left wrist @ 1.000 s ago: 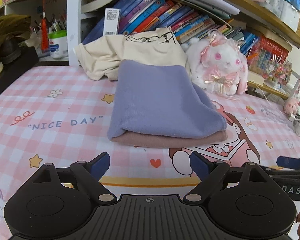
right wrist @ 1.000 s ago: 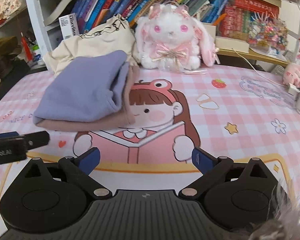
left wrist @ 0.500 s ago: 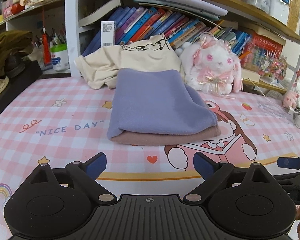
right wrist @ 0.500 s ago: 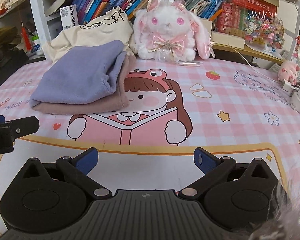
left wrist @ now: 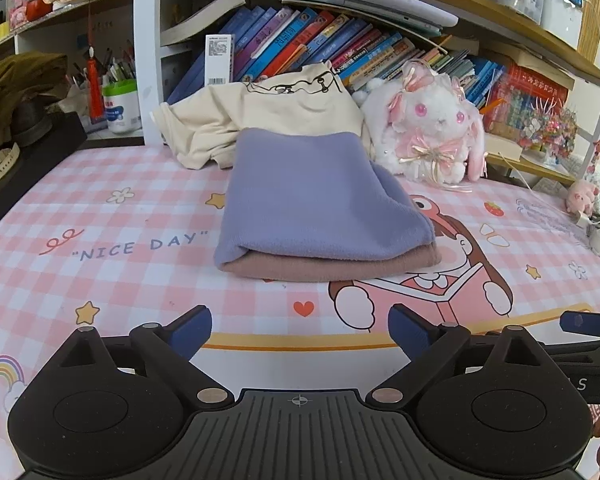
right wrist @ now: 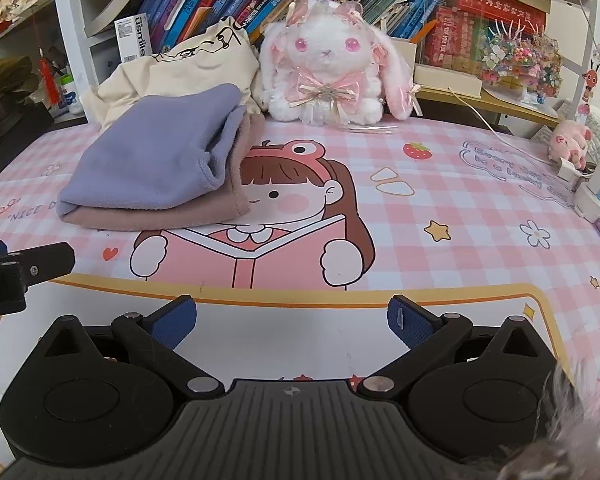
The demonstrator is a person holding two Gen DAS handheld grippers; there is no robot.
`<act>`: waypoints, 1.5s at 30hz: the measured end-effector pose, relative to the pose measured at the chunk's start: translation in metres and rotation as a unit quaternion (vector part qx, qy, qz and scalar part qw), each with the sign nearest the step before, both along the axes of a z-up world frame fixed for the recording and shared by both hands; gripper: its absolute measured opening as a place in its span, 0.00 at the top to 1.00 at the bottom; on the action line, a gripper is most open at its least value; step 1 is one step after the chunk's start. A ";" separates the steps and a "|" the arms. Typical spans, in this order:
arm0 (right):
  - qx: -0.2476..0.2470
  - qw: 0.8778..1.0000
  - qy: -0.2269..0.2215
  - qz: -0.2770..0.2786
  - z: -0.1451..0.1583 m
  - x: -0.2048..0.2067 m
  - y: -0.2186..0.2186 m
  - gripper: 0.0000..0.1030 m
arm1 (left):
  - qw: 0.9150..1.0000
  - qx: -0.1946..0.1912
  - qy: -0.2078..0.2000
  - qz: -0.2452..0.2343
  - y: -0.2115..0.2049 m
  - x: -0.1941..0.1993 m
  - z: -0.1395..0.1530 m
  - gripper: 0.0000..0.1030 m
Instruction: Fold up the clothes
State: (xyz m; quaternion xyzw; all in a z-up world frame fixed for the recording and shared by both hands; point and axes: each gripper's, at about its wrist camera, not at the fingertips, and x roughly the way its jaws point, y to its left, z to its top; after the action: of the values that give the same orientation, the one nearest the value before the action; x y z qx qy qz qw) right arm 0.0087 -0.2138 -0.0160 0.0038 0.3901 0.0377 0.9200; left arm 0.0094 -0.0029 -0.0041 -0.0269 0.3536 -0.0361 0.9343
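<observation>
A folded lavender cloth point(left wrist: 312, 200) lies on top of a folded dusty-pink cloth point(left wrist: 332, 268) on the pink checked mat point(left wrist: 100, 248). The stack also shows in the right wrist view, lavender point(right wrist: 160, 160) over pink point(right wrist: 172, 216), at the left. A crumpled cream shirt point(left wrist: 260, 116) lies behind the stack, also seen in the right wrist view point(right wrist: 180, 68). My left gripper point(left wrist: 300, 332) is open and empty, back from the stack near the mat's front edge. My right gripper point(right wrist: 292, 320) is open and empty, to the right of the stack.
A white and pink plush rabbit point(left wrist: 432, 132) sits behind the stack to the right, against a bookshelf point(left wrist: 320, 40). A small pink pig toy point(right wrist: 568, 144) and chargers point(right wrist: 592, 188) sit at the far right. A dark object point(left wrist: 24, 148) borders the mat's left side.
Both grippers have drawn back from the stack and lifted a little, so it looks smaller and farther. The clothes have not moved. Both jaws stay open.
</observation>
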 end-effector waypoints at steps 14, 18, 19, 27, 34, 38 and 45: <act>-0.008 1.000 0.005 0.002 -0.002 -0.006 0.003 0.00 | 1.000 0.000 0.005 -0.007 0.001 -0.001 -0.003 0.06; -0.010 1.000 0.005 0.002 -0.002 -0.005 0.003 0.00 | 1.000 -0.003 0.007 -0.007 0.002 -0.002 -0.003 0.06; -0.010 1.000 0.006 0.002 -0.002 -0.005 0.003 0.00 | 1.000 -0.004 0.007 -0.005 0.003 -0.002 -0.003 0.05; -0.010 1.000 0.007 0.002 -0.003 -0.004 0.004 0.00 | 1.000 0.000 0.011 -0.001 0.004 0.001 -0.004 0.02; -0.013 1.000 0.005 0.002 -0.003 -0.002 0.003 0.00 | 1.000 0.003 0.019 -0.002 0.003 0.004 -0.007 0.02; -0.014 1.000 0.005 0.001 -0.003 -0.002 0.003 0.00 | 1.000 0.002 0.021 -0.005 0.002 0.003 -0.008 0.02; -0.012 1.000 0.008 0.002 -0.003 -0.001 0.003 0.00 | 1.000 0.005 0.022 -0.007 0.001 0.003 -0.008 0.02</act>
State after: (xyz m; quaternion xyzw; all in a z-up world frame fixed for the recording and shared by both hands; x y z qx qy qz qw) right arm 0.0076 -0.2104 -0.0192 -0.0080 0.3977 0.0344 0.9168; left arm 0.0126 -0.0020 -0.0125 -0.0207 0.3746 -0.0408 0.9261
